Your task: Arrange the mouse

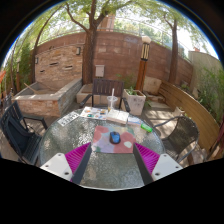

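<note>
A small blue mouse [115, 137] lies on a reddish mouse mat [113, 141] on a round glass table [70, 135], ahead of my fingers. My gripper [112, 160] is open and empty, held over the near part of the table. Its magenta pads [77, 157] stand wide apart, one on each side. The mouse is beyond the fingertips, not between them.
A green object [146, 128] and a white one [128, 145] lie near the mat. Papers [95, 114] lie at the table's far side. Metal chairs [20, 128] stand around it. A brick wall [115, 55] and a planter [134, 99] lie beyond.
</note>
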`<state>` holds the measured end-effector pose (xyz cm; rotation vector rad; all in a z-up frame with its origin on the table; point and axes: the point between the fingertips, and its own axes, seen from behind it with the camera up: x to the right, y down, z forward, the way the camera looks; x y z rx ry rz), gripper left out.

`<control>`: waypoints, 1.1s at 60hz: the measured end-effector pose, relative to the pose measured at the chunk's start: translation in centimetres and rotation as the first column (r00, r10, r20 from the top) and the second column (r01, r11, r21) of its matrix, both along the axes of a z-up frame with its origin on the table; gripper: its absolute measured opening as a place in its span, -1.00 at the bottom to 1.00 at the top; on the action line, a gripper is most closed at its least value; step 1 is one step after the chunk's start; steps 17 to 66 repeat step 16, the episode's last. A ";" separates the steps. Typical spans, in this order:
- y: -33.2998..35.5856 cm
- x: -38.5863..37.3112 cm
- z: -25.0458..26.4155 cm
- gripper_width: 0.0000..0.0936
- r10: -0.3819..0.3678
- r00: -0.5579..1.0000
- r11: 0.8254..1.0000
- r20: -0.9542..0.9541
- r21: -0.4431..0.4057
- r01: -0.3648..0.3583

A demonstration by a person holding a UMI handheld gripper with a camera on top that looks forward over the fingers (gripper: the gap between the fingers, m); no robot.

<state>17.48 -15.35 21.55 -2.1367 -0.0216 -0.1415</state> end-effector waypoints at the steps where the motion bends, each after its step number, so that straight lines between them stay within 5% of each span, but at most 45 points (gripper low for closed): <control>1: -0.5 0.0 0.3 0.82 -0.002 1.000 1.000 0.004 0.004 0.002; 66: -4.8 -1.1 1.7 0.82 -0.007 1.000 1.000 0.010 0.010 0.007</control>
